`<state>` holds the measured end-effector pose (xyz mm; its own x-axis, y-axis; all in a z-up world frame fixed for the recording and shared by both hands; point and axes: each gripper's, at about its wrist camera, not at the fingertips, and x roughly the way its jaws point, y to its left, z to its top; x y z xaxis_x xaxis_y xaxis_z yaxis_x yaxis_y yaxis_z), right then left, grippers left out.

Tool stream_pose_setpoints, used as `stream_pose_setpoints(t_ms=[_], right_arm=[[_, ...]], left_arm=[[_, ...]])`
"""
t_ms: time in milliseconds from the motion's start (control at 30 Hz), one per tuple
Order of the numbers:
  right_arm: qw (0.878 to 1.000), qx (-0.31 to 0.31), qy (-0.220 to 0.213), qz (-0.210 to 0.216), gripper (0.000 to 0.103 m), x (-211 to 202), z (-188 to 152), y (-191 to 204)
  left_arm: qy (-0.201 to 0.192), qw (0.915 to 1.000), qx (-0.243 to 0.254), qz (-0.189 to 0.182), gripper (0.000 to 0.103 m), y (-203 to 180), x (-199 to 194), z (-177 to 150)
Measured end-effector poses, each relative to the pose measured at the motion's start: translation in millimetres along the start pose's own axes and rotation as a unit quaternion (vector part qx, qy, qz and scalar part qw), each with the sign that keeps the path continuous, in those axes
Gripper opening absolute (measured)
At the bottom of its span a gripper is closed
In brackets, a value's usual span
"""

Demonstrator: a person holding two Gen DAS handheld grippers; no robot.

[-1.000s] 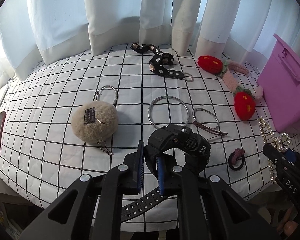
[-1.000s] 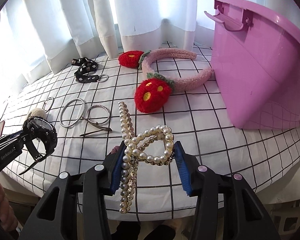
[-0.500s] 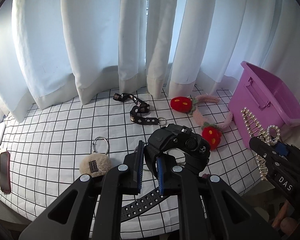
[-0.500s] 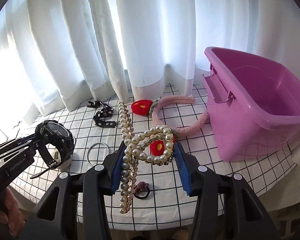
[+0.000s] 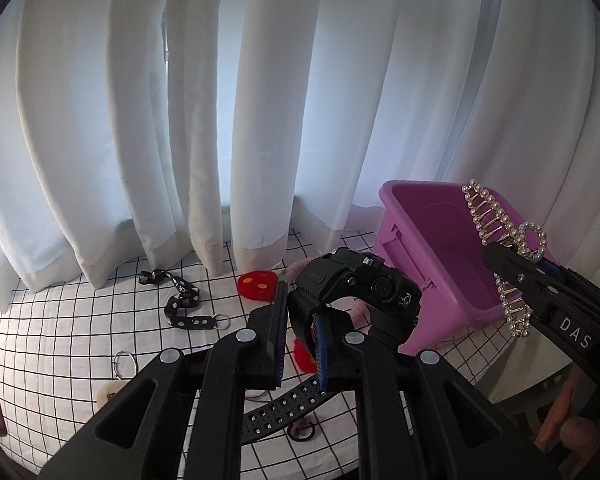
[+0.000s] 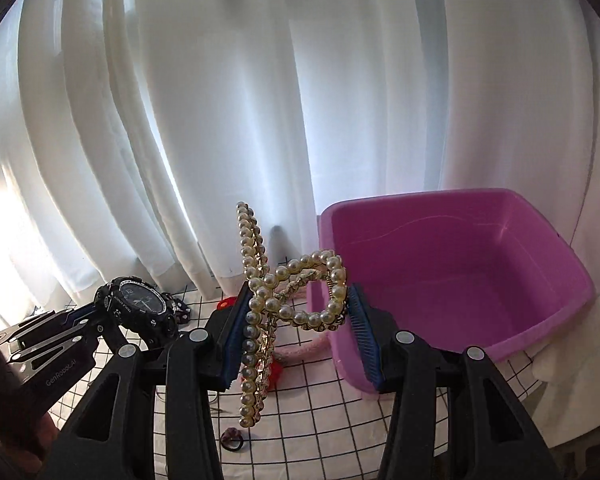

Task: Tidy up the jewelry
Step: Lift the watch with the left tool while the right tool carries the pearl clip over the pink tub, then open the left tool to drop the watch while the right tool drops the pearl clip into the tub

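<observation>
Clamping the black watch (image 5: 356,292) by its soft rubber strap, the left gripper (image 5: 300,344) carries something rather heavy, while the right gripper (image 6: 296,332) pinches the stiff, fragile pearl hair claw (image 6: 260,304) across its looped handle.

Daylight pours in from dead ahead, through the white curtains (image 5: 260,120).

Backlit all round: both tools read as near-black shapes, and the watch (image 6: 140,304) is dim. Glare blows out the curtain (image 6: 8,216) off to the left of the right tool. Pearls on the hair clip (image 6: 256,308) catch soft highlights. Focus is sharp, no blur; the fisheye bends the folds and darkens the corners.
</observation>
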<state>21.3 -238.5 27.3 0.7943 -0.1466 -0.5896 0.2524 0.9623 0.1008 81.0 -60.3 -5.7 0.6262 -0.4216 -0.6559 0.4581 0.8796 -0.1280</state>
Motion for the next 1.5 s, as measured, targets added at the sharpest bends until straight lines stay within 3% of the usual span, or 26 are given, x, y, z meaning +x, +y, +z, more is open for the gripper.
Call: stream_pose_setpoints(t_ms=[133, 333, 567, 733, 900, 1067, 1200, 1267, 1367, 1467, 1500], right_arm=[[1.0, -0.002, -0.002, -0.008, 0.046, 5.2, 25.6, -55.5], [1.0, -0.002, 0.023, -0.018, 0.046, 30.1, 57.4, -142.3], [0.992, 0.006, 0.127, -0.007, 0.046, 106.7, 62.6, -204.5], [0.979, 0.024, 0.203, 0.009, 0.046, 153.5, 50.1, -236.4], [0.965, 0.042, 0.259, 0.02, 0.046, 191.1, 38.6, -258.2], [0.96, 0.037, 0.275, 0.019, 0.046, 203.4, 38.4, -263.8], [0.959, 0.039, 0.279, 0.014, 0.046, 210.1, 38.4, -265.8], [0.959, 0.042, 0.282, 0.014, 0.051, 213.5, 37.9, -267.1], [0.961, 0.049, 0.271, 0.012, 0.068, 204.5, 39.0, -259.6], [0.961, 0.049, 0.273, 0.009, 0.068, 207.7, 38.6, -260.1], [0.961, 0.048, 0.272, 0.008, 0.068, 208.3, 37.8, -260.3]], left_arm=[[-0.009, 0.9999, -0.001, -0.013, 0.012, -54.6, 18.1, 26.5], [0.013, 0.9997, -0.007, -0.019, 0.012, -137.4, 68.7, 59.7], [0.063, 0.9979, -0.013, 0.007, 0.012, -199.3, 132.0, 81.1], [0.125, 0.9915, -0.017, 0.032, 0.012, -216.3, 176.6, 77.6], [0.191, 0.9795, -0.03, 0.056, 0.012, -215.7, 213.0, 68.5], [0.235, 0.9684, -0.048, 0.067, 0.012, -206.8, 234.8, 60.4], [0.248, 0.9645, -0.052, 0.073, 0.013, -206.0, 240.9, 56.1], [0.251, 0.9636, -0.057, 0.072, 0.017, -204.9, 241.5, 56.2], [0.239, 0.9664, -0.049, 0.08, 0.043, -201.0, 239.5, 55.1], [0.223, 0.9707, -0.041, 0.08, 0.059, -205.2, 231.8, 59.4], [0.217, 0.9718, -0.038, 0.085, 0.07, -205.9, 229.2, 60.6]])
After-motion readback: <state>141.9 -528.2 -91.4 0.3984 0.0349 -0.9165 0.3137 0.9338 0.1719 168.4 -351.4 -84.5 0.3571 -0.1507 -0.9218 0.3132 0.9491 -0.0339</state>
